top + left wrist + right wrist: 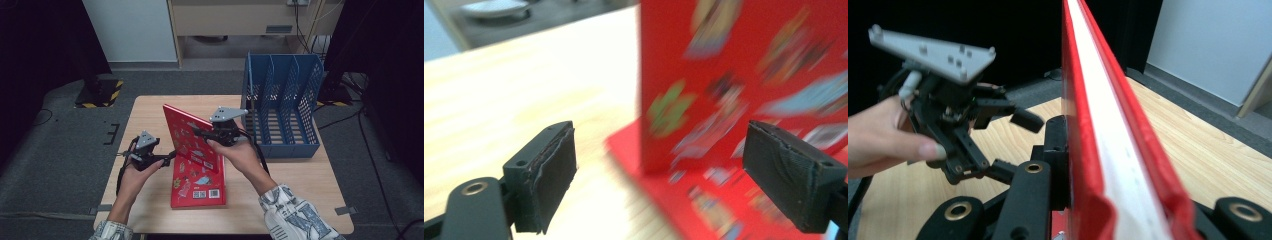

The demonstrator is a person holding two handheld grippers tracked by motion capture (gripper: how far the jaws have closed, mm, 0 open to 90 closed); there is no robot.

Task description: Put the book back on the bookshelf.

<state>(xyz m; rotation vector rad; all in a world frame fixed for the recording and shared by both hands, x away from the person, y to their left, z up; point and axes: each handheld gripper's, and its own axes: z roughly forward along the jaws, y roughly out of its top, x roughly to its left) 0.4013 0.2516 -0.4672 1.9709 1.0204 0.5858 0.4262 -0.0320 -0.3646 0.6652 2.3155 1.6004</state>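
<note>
The right gripper pinches the thin red picture book, standing it up mid-table over another red book. The left gripper is wide open beside it. Next, probably lift it toward the blue file rack.

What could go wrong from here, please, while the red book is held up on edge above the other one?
1. The right claw pinches the raised red hardcover book only at its edge, so it may pivot or slip onto the flat red book beneath.
2. The left claw is open beside it; closing off-centre could push the book over rather than steady it.
3. The blue perforated plastic file rack stands close; a swing could knock it.
</note>
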